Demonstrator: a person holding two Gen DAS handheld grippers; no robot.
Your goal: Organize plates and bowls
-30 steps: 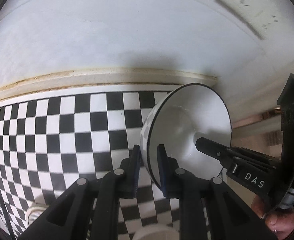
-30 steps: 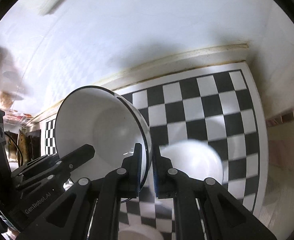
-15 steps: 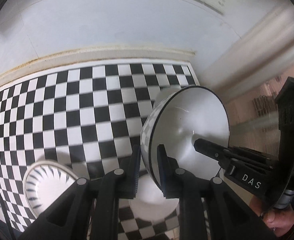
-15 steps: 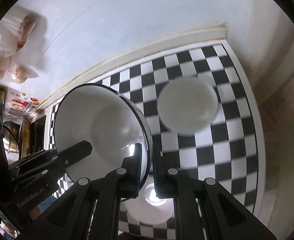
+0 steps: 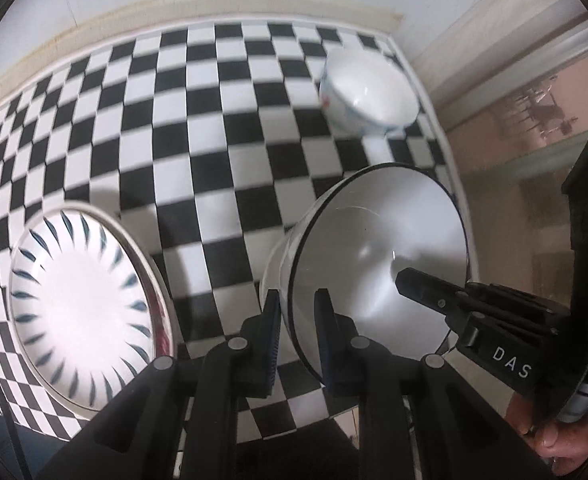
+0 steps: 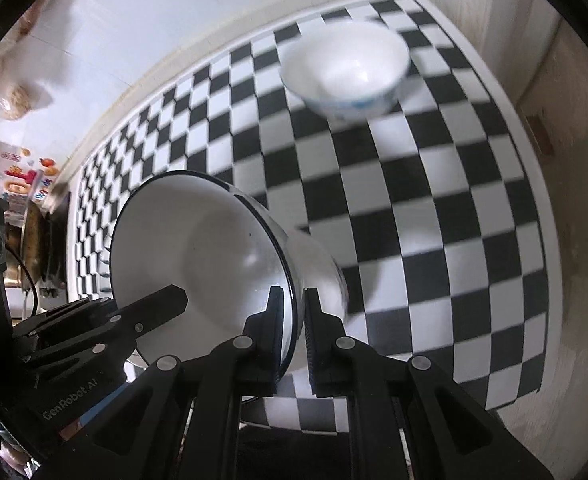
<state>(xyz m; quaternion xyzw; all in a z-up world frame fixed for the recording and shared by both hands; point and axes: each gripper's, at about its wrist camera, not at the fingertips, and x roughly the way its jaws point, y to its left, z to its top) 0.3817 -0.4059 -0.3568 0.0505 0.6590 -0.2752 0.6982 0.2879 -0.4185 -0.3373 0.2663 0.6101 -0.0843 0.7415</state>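
A white bowl with a thin dark rim (image 5: 377, 264) (image 6: 202, 264) hangs tilted above the black-and-white checked tabletop (image 5: 214, 128) (image 6: 433, 200), held from two sides. My left gripper (image 5: 295, 320) is shut on the rim's near left edge. My right gripper (image 6: 294, 320) is shut on the opposite edge; its finger shows inside the bowl in the left wrist view. A smaller white bowl with blue marks (image 5: 367, 92) (image 6: 345, 72) stands at the far right of the table. A white plate with dark blue streaks (image 5: 78, 300) lies at the near left.
A pale wall with a cream ledge (image 5: 214, 8) runs along the table's back. The table's right edge (image 6: 533, 208) and front edge (image 5: 294, 428) are close. A brass pot (image 6: 30, 240) and clutter sit at far left. A thumb (image 5: 553, 452) shows bottom right.
Both grippers have carried the dark-rimmed bowl away from the wall and slightly down. The streaked plate and the small bowl have come fully into view on the table.
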